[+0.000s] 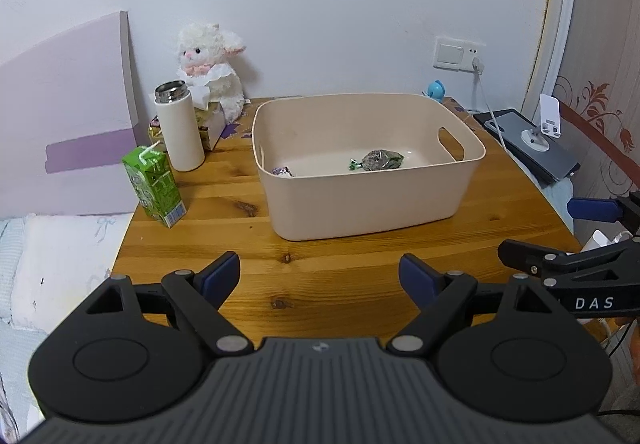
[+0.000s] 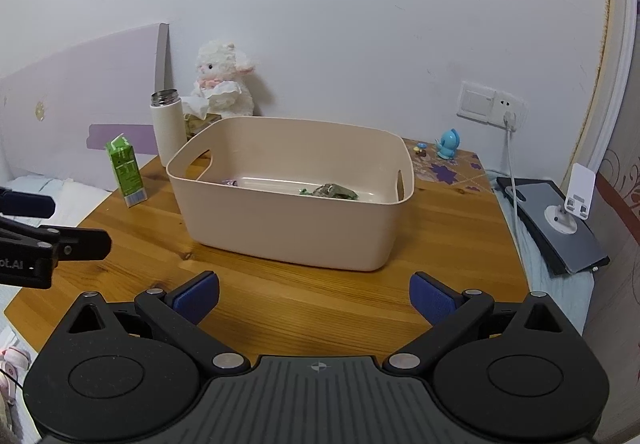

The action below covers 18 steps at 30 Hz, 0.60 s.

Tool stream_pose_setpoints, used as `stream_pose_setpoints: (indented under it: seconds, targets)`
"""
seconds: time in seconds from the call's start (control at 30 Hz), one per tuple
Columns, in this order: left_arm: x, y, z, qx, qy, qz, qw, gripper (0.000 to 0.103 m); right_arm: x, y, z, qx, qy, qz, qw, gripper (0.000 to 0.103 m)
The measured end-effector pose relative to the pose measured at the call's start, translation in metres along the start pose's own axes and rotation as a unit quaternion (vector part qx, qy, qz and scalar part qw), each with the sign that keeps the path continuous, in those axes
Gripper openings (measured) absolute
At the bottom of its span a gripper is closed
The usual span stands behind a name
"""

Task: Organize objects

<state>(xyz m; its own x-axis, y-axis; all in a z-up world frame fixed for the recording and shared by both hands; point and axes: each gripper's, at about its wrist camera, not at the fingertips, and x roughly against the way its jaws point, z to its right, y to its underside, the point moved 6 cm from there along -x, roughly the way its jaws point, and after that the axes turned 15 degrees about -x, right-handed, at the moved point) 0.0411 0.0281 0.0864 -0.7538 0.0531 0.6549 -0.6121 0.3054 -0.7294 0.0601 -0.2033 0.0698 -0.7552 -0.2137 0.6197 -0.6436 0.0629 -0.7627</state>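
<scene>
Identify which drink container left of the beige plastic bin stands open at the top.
The white cylindrical steel-rimmed flask: its mouth is uncapped, while the green juice carton remains sealed.

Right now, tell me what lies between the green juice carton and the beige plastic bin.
Only bare wooden tabletop separates the green juice carton from the beige plastic bin; the left wrist view shows it best. The white steel-topped flask stands further back, behind that gap.

The left gripper (image 1: 320, 278) sits at the bottom centre of its own view, both blue-padded fingers spread wide with nothing between them. The right gripper (image 2: 314, 298) shows the same wide spread, empty, and appears also at the right edge of the left view
</scene>
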Motion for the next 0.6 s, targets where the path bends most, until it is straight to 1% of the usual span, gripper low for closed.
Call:
stream_pose_setpoints:
  seconds: [0.1, 0.23, 0.6]
  targets:
    - [-0.0013, 0.0015, 0.0006, 0.0, 0.002, -0.003, 1.0, 0.088, -0.0017, 0.0004, -0.0008, 0.0, 0.002, -0.002, 1.0, 0.103]
    - [-0.0027, 0.003, 0.0007, -0.006, -0.005, -0.007, 0.9999, 0.088, -0.0021, 0.0007, -0.0035, 0.004, 0.004, -0.004, 1.0, 0.103]
    - [-0.0026, 0.0031, -0.0009, -0.012, -0.006, -0.006, 0.9999, 0.088, -0.0081, 0.0017, -0.0007, -0.001, 0.006, -0.011, 1.0, 0.103]
